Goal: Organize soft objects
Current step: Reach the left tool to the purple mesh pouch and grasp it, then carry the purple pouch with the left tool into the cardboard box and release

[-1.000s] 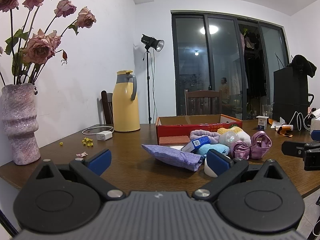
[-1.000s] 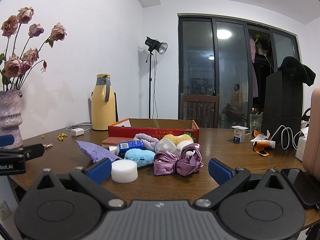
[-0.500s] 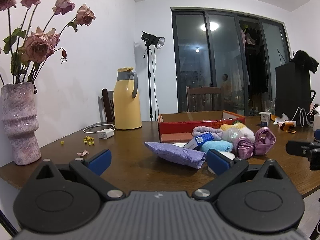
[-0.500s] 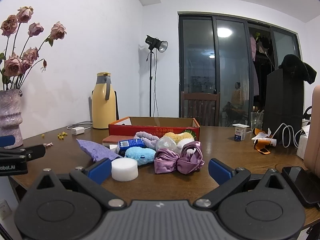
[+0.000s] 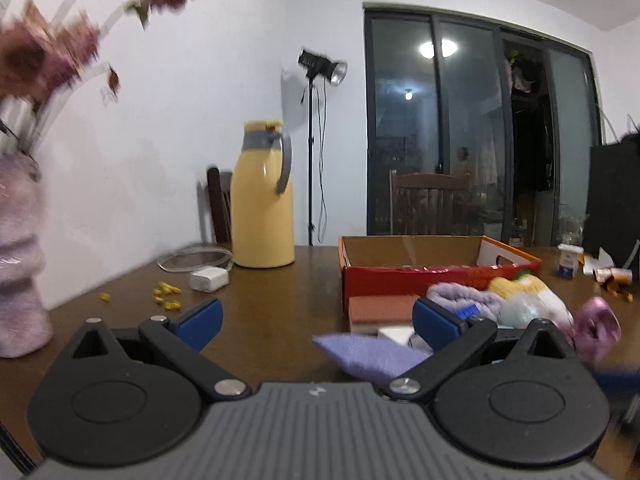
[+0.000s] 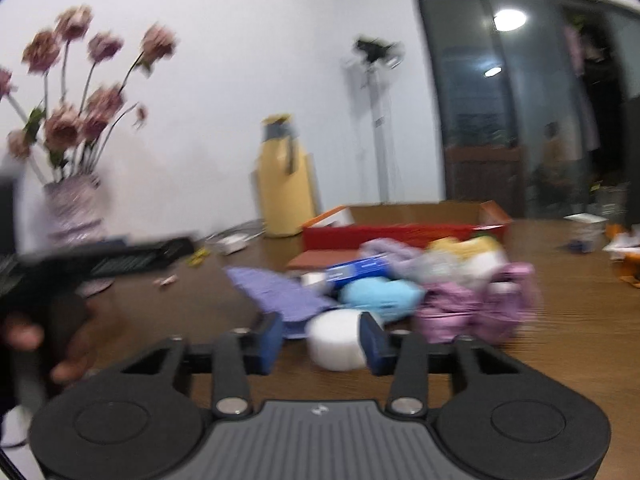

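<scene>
The white foam puck lies on the table at the near edge of the soft pile, at 6 o'clock from the red box. The right gripper brackets it, fingers half-closed; contact cannot be confirmed through blur. Recommended: centre, squeeze lightly, lift straight, clearing the purple cloth at 10 o'clock; the left gripper is spread, empty.

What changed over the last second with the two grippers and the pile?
The right gripper moved in low and narrowed its jaws around the white sponge; contact unclear through blur. The left gripper advanced toward the red box, still open. The pile is unmoved.
</scene>
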`<state>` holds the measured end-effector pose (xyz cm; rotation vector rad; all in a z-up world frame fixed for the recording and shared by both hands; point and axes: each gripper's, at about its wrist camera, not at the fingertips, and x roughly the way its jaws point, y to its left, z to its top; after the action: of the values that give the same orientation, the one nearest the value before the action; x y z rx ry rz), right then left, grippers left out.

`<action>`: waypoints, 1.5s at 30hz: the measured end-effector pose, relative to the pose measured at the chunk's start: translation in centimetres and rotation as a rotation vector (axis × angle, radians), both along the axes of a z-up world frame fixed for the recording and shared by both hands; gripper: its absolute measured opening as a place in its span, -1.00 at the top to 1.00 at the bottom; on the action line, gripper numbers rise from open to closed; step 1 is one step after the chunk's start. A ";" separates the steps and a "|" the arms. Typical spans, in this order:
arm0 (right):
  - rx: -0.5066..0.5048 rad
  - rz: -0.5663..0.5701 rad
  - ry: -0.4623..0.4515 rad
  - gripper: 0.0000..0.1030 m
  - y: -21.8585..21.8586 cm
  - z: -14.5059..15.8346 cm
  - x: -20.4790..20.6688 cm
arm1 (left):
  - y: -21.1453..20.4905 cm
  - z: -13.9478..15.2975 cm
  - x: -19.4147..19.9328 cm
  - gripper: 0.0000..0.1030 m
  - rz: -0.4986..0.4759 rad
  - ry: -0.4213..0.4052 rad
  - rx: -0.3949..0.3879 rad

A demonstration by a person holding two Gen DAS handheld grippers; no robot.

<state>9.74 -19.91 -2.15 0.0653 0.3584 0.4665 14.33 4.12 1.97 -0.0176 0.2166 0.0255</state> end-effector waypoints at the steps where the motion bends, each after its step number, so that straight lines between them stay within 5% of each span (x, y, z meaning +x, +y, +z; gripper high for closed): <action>1: -0.015 0.030 0.016 0.27 1.3 -0.1 1.1 | 0.3 0.1 1.4 -1.00 -0.015 0.023 -0.031; 4: -0.075 0.073 0.069 0.28 4.5 -1.1 3.9 | 1.0 -0.2 5.5 -0.91 -0.054 0.094 -0.102; 7: -0.104 0.059 0.173 0.28 5.7 -2.5 6.1 | 1.1 -1.1 8.4 -0.59 -0.067 0.196 -0.082; 11: -0.098 -0.067 0.200 0.07 4.2 -2.5 6.4 | 1.5 -2.6 9.6 0.48 -0.125 0.331 -0.090; 15: 0.086 -0.065 0.203 -0.19 2.0 -1.4 6.3 | 1.4 -3.7 6.9 0.62 -0.153 0.354 -0.091; 18: 0.102 -0.073 0.247 -0.22 2.6 -1.5 7.7 | 1.0 -4.1 4.4 0.73 -0.167 0.350 -0.108; 22: -0.020 -0.096 0.312 0.00 4.5 -2.0 9.6 | 1.0 -3.9 2.3 0.76 -0.188 0.330 -0.130; 24: -0.083 -0.101 0.284 0.18 5.4 -2.1 9.7 | 0.9 -4.1 2.3 0.76 -0.167 0.334 -0.105; 25: -0.119 -0.102 0.265 0.53 5.8 -2.3 9.7 | 0.9 -4.2 2.3 0.76 -0.158 0.339 -0.095; 29: -0.164 -0.064 0.220 0.80 5.5 -2.2 8.0 | 0.6 -3.9 0.8 0.76 -0.192 0.336 -0.110; 34: -0.225 -0.039 0.193 0.83 2.5 -1.5 2.8 | -1.2 -4.2 -3.3 0.74 -0.286 0.361 -0.103; 41: -0.214 -0.055 0.205 0.74 -1.4 -1.1 -2.2 | -2.7 -3.4 -7.1 -0.36 -0.390 0.297 -0.173; 44: -0.179 -0.076 0.198 0.59 -2.0 -1.0 -2.2 | -3.0 -3.4 -6.1 -0.32 -0.352 0.314 -0.174; 45: -0.161 -0.078 0.186 0.59 -2.3 -0.7 -2.3 | -3.2 -3.5 -6.0 -0.12 -0.353 0.318 -0.172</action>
<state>7.41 -22.20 -2.88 -0.0341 0.5732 0.3542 8.30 0.96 -1.58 -0.1471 0.5364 -0.3446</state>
